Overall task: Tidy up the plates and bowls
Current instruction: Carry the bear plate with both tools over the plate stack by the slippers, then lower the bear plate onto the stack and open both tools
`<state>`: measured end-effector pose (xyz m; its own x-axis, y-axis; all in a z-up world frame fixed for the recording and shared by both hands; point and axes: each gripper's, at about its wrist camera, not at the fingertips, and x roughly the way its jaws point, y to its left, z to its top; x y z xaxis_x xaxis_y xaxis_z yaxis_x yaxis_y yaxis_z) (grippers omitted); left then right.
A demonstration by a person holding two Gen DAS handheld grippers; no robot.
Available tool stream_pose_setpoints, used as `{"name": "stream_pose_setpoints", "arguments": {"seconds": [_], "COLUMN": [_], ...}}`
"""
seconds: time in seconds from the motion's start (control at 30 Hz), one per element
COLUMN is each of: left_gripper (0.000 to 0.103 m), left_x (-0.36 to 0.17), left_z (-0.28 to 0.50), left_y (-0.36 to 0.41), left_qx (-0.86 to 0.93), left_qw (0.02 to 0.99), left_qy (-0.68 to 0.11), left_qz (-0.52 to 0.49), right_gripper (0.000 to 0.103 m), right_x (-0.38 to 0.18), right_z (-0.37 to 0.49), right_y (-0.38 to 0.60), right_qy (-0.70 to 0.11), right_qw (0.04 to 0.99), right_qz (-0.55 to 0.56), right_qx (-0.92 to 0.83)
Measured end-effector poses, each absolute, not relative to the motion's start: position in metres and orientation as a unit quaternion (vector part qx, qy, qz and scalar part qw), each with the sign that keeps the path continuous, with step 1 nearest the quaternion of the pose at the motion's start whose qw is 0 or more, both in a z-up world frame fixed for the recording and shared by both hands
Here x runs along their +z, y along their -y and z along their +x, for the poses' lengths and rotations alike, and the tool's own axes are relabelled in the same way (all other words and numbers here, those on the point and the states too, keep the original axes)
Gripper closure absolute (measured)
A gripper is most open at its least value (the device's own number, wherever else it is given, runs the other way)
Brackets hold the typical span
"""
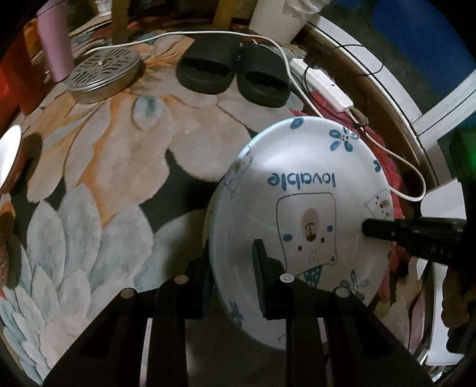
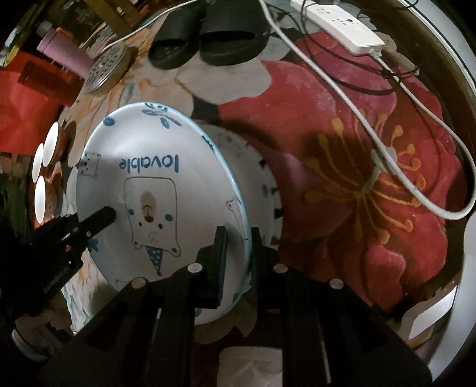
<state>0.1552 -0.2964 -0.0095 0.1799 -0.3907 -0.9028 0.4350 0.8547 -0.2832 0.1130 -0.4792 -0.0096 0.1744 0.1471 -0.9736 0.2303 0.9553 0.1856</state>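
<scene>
One bear plate [image 1: 300, 208], two black slippers [image 1: 232, 74], three white cups [image 2: 44, 166], one power strip [image 2: 342, 26].

A dim floral rug [image 1: 98, 166] bears black slippers [image 1: 235, 74] and a white power strip [image 2: 339, 23].

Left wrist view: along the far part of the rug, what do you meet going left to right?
Pink tumbler → perforated metal dish → black slippers → white power strip.
</scene>
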Motion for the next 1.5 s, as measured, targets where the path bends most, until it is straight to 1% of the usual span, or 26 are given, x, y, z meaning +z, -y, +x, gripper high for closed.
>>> {"name": "stream_pose_setpoints", "arguments": {"seconds": [0.23, 0.37, 0.43, 0.47, 0.5, 0.53, 0.57, 0.6, 0.63, 0.67, 0.73, 0.77, 0.8, 0.83, 0.9, 0.97, 1.2, 1.5], "left_gripper": [0.080, 0.079, 0.075, 0.069, 0.060, 0.056, 0.045, 0.020, 0.009, 0.000, 0.001, 0.001, 0.001, 0.001, 0.001, 0.001, 0.001, 0.001], "left_x": [-0.017, -0.017, -0.017, -0.018, -0.017, -0.015, -0.013, -0.008, -0.004, 0.002, 0.010, 0.014, 0.017, 0.019, 0.020, 0.015, 0.003, 0.002], "left_z": [0.160, 0.160, 0.162, 0.164, 0.165, 0.164, 0.163, 0.159, 0.157, 0.153, 0.149, 0.147, 0.146, 0.146, 0.146, 0.149, 0.153, 0.151], "left_y": [0.305, 0.305, 0.301, 0.298, 0.296, 0.295, 0.295, 0.296, 0.295, 0.292, 0.288, 0.286, 0.283, 0.281, 0.277, 0.269, 0.241, 0.222], "left_qx": [-0.263, -0.264, -0.265, -0.269, -0.277, -0.284, -0.288, -0.284, -0.284, -0.291, -0.296, -0.297, -0.295, -0.291, -0.281, -0.267, -0.234, -0.226], "left_qw": [0.763, 0.760, 0.756, 0.752, 0.748, 0.746, 0.745, 0.753, 0.759, 0.765, 0.772, 0.774, 0.778, 0.781, 0.786, 0.785, 0.785, 0.786], "left_qy": [-0.590, -0.593, -0.598, -0.602, -0.602, -0.601, -0.600, -0.593, -0.586, -0.573, -0.562, -0.558, -0.554, -0.552, -0.551, -0.559, -0.573, -0.575], "left_qz": [0.024, 0.020, -0.004, -0.019, -0.035, -0.042, -0.041, -0.030, -0.027, -0.030, -0.033, -0.031, -0.028, -0.025, -0.020, -0.016, -0.022, -0.022], "right_gripper": [0.088, 0.088, 0.086, 0.086, 0.086, 0.086, 0.086, 0.086, 0.086, 0.084, 0.068, 0.051, 0.037, 0.033, 0.021, 0.017, 0.017, 0.017], "right_x": [-0.024, -0.027, -0.025, -0.023, -0.019, -0.016, -0.012, -0.009, -0.006, -0.003, 0.002, 0.004, 0.007, 0.009, 0.014, 0.014, 0.002, 0.002], "right_z": [0.117, 0.117, 0.116, 0.117, 0.117, 0.116, 0.117, 0.118, 0.117, 0.117, 0.116, 0.114, 0.112, 0.111, 0.110, 0.111, 0.110, 0.112], "right_y": [0.491, 0.493, 0.495, 0.495, 0.493, 0.491, 0.487, 0.484, 0.482, 0.479, 0.473, 0.470, 0.468, 0.467, 0.461, 0.453, 0.433, 0.419], "right_qy": [-0.647, -0.650, -0.645, -0.642, -0.637, -0.632, -0.627, -0.623, -0.620, -0.618, -0.614, -0.611, -0.605, -0.600, -0.596, -0.601, -0.634, -0.634], "right_qw": [0.745, 0.745, 0.747, 0.750, 0.757, 0.762, 0.768, 0.773, 0.777, 0.779, 0.783, 0.785, 0.789, 0.792, 0.795, 0.792, 0.763, 0.765], "right_qz": [0.161, 0.145, 0.154, 0.151, 0.142, 0.133, 0.122, 0.110, 0.103, 0.094, 0.087, 0.090, 0.095, 0.098, 0.101, 0.100, 0.124, 0.118], "right_qx": [-0.027, -0.036, -0.036, -0.040, -0.043, -0.044, -0.044, -0.044, -0.045, -0.047, -0.046, -0.046, -0.047, -0.049, -0.052, -0.043, -0.017, -0.012]}}
